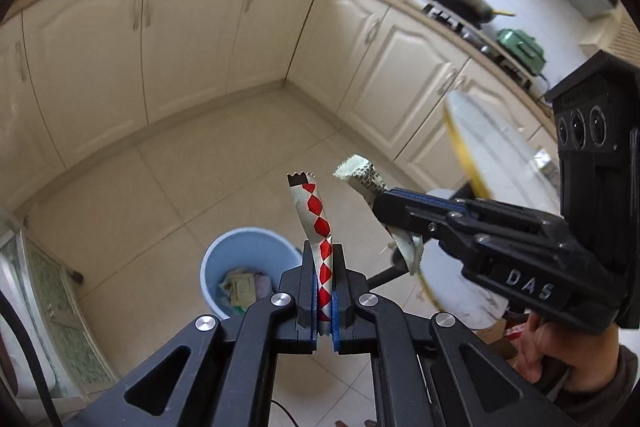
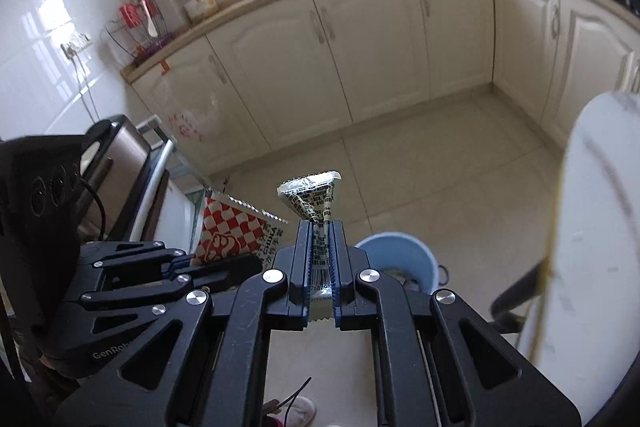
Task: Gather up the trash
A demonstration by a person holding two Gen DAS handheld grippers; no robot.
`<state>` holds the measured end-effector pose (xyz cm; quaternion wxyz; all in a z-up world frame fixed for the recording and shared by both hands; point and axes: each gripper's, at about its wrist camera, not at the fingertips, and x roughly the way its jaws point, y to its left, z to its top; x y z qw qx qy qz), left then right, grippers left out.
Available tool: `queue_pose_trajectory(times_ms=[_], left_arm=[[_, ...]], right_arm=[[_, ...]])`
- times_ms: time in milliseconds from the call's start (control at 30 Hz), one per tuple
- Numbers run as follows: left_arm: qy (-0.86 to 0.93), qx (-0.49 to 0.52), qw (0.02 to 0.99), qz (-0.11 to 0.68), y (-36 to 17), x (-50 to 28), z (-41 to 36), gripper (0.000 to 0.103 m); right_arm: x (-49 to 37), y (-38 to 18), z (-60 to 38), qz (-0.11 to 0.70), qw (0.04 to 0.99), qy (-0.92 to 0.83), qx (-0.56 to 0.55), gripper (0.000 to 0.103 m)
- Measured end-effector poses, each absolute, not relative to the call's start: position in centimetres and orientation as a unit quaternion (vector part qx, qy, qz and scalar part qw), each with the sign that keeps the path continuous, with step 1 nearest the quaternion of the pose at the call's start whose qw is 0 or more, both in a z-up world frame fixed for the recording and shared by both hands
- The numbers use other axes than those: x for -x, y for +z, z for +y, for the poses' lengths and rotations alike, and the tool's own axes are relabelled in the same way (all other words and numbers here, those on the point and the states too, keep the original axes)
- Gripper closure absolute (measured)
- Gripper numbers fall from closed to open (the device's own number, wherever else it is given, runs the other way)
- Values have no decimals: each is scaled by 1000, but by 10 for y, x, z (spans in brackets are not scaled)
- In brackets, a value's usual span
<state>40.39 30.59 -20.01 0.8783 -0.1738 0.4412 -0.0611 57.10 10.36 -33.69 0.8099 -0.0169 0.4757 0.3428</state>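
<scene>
Left wrist view: my left tongs (image 1: 324,267) are shut tight on a red-and-silver wrapper (image 1: 316,215) that sticks up over the blue bin (image 1: 250,267).
That bin sits on the tile floor (image 1: 192,179) with trash already inside, and my right tongs (image 1: 384,205) reach in from the side, squeezing a crumpled green-and-white wrapper (image 1: 362,179) beside the white round table (image 1: 500,163).

Right wrist view: my right tongs (image 2: 322,251) pinch the printed wrapper (image 2: 314,199), the blue bin (image 2: 396,259) is just behind them, and my left tongs (image 2: 240,263) hold the red checkered wrapper (image 2: 228,231) to the side.

Two wrappers — red-checked wrapper (image 1: 316,223), printed wrapper (image 2: 314,197) — one blue bin (image 1: 250,247).
</scene>
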Motion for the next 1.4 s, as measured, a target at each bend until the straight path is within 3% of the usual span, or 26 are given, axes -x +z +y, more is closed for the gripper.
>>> queue_pose_trajectory(times_ms=[333, 400, 467, 533, 600, 633, 767, 833, 967, 1100, 1167, 1233, 1300, 1367, 1400], left_arm=[[-58, 175, 833, 521, -284, -503, 343, 101], [-59, 180, 826, 530, -292, -522, 346, 101], [-56, 175, 822, 540, -300, -540, 345, 94], [-47, 177, 820, 543, -305, -549, 352, 96], [-43, 183, 816, 547, -308, -548, 343, 92], [-35, 180, 816, 549, -308, -550, 346, 87], [-14, 182, 826, 534, -295, -538, 349, 84], [1, 177, 836, 519, -279, -526, 351, 83], [33, 160, 864, 477, -232, -497, 345, 67], [48, 146, 896, 416, -172, -462, 339, 61], [55, 134, 912, 383, -142, -441, 329, 47], [63, 118, 928, 347, -113, -421, 316, 39], [65, 104, 941, 317, -87, -400, 303, 32], [66, 92, 950, 291, -67, -383, 280, 17], [66, 84, 955, 277, -57, -374, 267, 15]], right_arm=[[-630, -450, 136, 541, 785, 302, 23, 93], [-640, -460, 137, 544, 783, 301, 19, 89], [-651, -470, 136, 550, 782, 291, 16, 88], [-656, -476, 134, 551, 784, 285, 12, 83], [-660, -477, 128, 551, 787, 278, 8, 64], [-661, -478, 126, 550, 788, 277, 5, 60], [-657, -467, 125, 543, 794, 273, 6, 58], [-651, -456, 125, 536, 801, 268, 6, 54], [-629, -408, 124, 497, 828, 259, 18, 47], [-596, -347, 113, 446, 857, 259, 10, 34], [-575, -312, 101, 420, 872, 249, 10, 30], [-552, -279, 87, 392, 887, 244, 7, 24], [-527, -248, 72, 364, 903, 227, 12, 12], [-498, -214, 55, 330, 919, 216, 17, 9], [-484, -200, 47, 316, 926, 208, 18, 8]])
